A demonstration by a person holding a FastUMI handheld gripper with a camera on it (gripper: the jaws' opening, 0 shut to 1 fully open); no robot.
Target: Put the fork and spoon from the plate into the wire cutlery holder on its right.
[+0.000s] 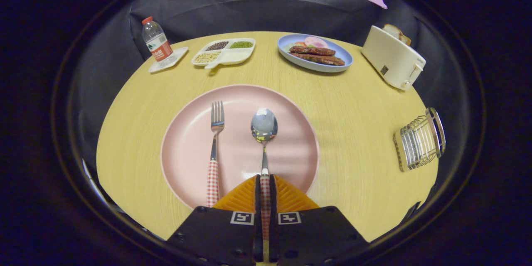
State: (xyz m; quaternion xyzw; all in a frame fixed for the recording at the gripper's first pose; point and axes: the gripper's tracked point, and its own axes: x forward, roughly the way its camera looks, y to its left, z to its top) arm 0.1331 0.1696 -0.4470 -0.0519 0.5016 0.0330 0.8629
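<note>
Gripper low over plate, clamped on spoon handle.

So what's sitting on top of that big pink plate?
A fork and a spoon lie side by side on the pink plate. The hand-held gripper is closed on the spoon's handle, covering its end.

Plate sits centre frame on the table, with the fork on its left half and the spoon just right of it, both pointing up-frame. The gripper at lower centre is clamped on the spoon's handle. Wire cutlery holder lies far right. Across the top: bottle, divided tray, food plate, toaster.
</note>
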